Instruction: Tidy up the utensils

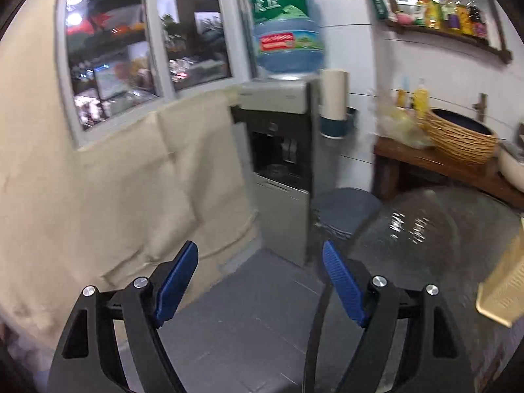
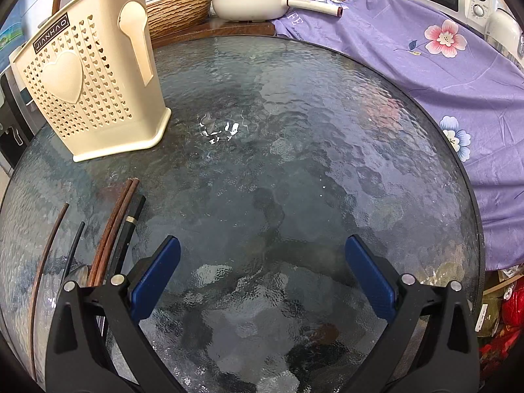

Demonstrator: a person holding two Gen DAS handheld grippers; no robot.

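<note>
A cream perforated utensil holder [image 2: 88, 78] stands upright at the far left of the round glass table [image 2: 294, 163]. Its edge also shows in the left wrist view [image 1: 504, 291]. Several chopsticks lie at the table's left near edge: a brown pair [image 2: 113, 229], a black one with a metal band [image 2: 129, 226], a thin brown one [image 2: 49, 245] and a thin black one [image 2: 75, 245]. My right gripper [image 2: 262, 255] is open and empty above the table, just right of the chopsticks. My left gripper [image 1: 260, 262] is open and empty, held off the table's left side over the floor.
A purple flowered cloth [image 2: 442, 75] covers the table's right side. A white pan [image 2: 249, 3] and woven basket [image 2: 177, 9] stand behind the table on a wooden counter. A water dispenser [image 1: 278, 131], a blue stool [image 1: 344, 209] and a beige cloth-covered wall [image 1: 114, 180] lie left of the table.
</note>
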